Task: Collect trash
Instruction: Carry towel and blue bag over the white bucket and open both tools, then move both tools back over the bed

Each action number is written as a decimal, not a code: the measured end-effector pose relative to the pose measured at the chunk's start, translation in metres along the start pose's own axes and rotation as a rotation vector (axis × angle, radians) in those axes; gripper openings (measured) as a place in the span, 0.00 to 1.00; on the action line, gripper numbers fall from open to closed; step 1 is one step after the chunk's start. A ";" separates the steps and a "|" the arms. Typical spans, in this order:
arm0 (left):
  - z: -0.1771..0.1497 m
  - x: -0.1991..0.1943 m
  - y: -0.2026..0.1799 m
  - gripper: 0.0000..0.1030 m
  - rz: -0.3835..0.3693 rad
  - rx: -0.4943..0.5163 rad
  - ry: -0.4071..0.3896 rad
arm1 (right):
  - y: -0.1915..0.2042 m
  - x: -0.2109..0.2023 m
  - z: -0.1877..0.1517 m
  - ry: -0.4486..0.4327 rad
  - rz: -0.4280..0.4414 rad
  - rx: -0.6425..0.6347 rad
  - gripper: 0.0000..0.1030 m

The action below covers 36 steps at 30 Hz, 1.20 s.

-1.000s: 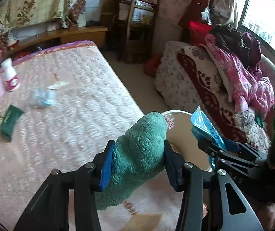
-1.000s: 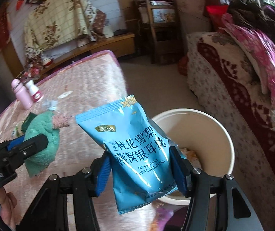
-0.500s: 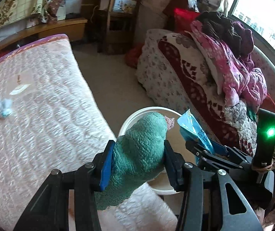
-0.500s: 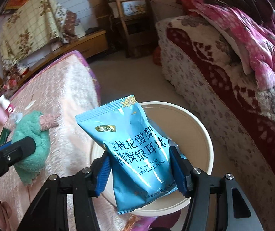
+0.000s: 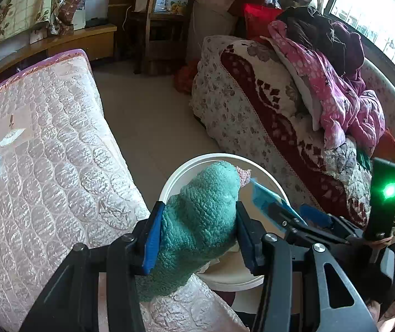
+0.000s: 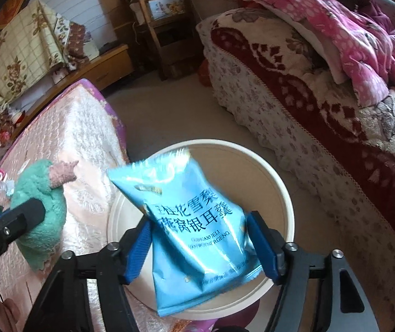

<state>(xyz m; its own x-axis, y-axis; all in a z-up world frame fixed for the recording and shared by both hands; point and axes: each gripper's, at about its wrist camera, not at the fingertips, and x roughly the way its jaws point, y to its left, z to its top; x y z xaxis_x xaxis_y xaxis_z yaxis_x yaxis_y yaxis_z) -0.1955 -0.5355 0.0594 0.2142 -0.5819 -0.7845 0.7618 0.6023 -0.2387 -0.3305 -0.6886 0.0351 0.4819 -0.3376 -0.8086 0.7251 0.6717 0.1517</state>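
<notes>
Right gripper [image 6: 201, 244] over cream bin [image 6: 277, 177], jaws opening, blue snack bag [image 6: 194, 227] loose between pads. Left gripper [image 5: 196, 233] clamped on green fuzzy sock [image 5: 197, 221], bin rim at 12 o'clock.

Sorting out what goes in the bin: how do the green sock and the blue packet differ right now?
The green sock is soft, fuzzy cloth; the blue packet is glossy printed foil. The left gripper clamps the sock firmly, while the right gripper is opening, its fingers apart from the packet's edges. The packet hangs over the white bucket; in the right view the sock sits beside it. Both sit between fingers.
</notes>
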 end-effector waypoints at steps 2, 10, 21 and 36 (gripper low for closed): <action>0.000 0.001 0.001 0.49 0.002 0.000 0.001 | -0.002 -0.004 0.001 -0.016 0.003 0.014 0.74; 0.001 0.000 0.004 0.50 -0.013 -0.006 -0.006 | -0.003 -0.007 0.001 -0.028 0.005 0.023 0.74; 0.001 -0.007 0.008 0.71 -0.062 -0.038 -0.027 | -0.003 -0.009 -0.002 -0.032 0.003 0.027 0.74; -0.016 -0.060 0.029 0.71 0.099 0.024 -0.159 | 0.015 -0.019 -0.004 -0.067 0.005 -0.032 0.74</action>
<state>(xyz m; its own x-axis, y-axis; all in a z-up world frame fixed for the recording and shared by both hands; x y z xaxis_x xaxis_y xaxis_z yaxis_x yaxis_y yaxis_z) -0.1959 -0.4742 0.0909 0.3813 -0.6006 -0.7028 0.7458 0.6490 -0.1499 -0.3308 -0.6696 0.0502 0.5176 -0.3770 -0.7681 0.7071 0.6939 0.1360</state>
